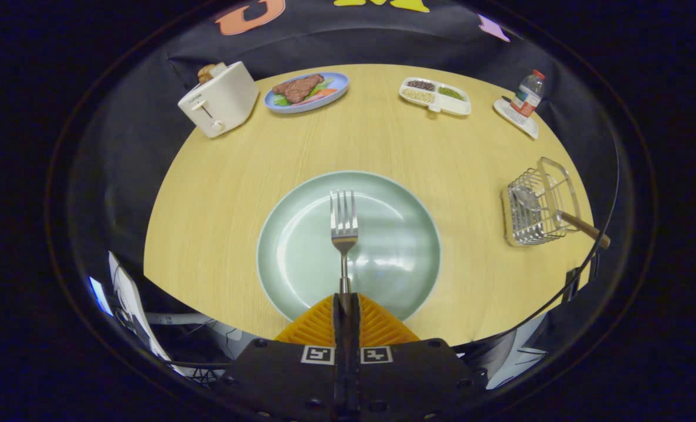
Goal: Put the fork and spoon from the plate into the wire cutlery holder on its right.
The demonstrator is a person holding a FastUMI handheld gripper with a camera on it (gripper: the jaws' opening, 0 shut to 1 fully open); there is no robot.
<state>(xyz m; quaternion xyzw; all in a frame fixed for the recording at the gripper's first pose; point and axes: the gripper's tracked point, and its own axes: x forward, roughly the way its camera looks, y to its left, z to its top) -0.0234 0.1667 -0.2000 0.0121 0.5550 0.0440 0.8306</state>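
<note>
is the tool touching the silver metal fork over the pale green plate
Touching: in the gripper view the tool has both fingers closed on the silver metal fork handle, no gap.

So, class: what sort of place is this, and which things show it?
Probably a mock dining table in a recording booth: a toaster, a steak plate, and a fork gripped by the gripper.

Nothing here can be read. The toaster (219, 99) carries a small mark on its side and the bottle (528, 94) a label, both too small.
</note>
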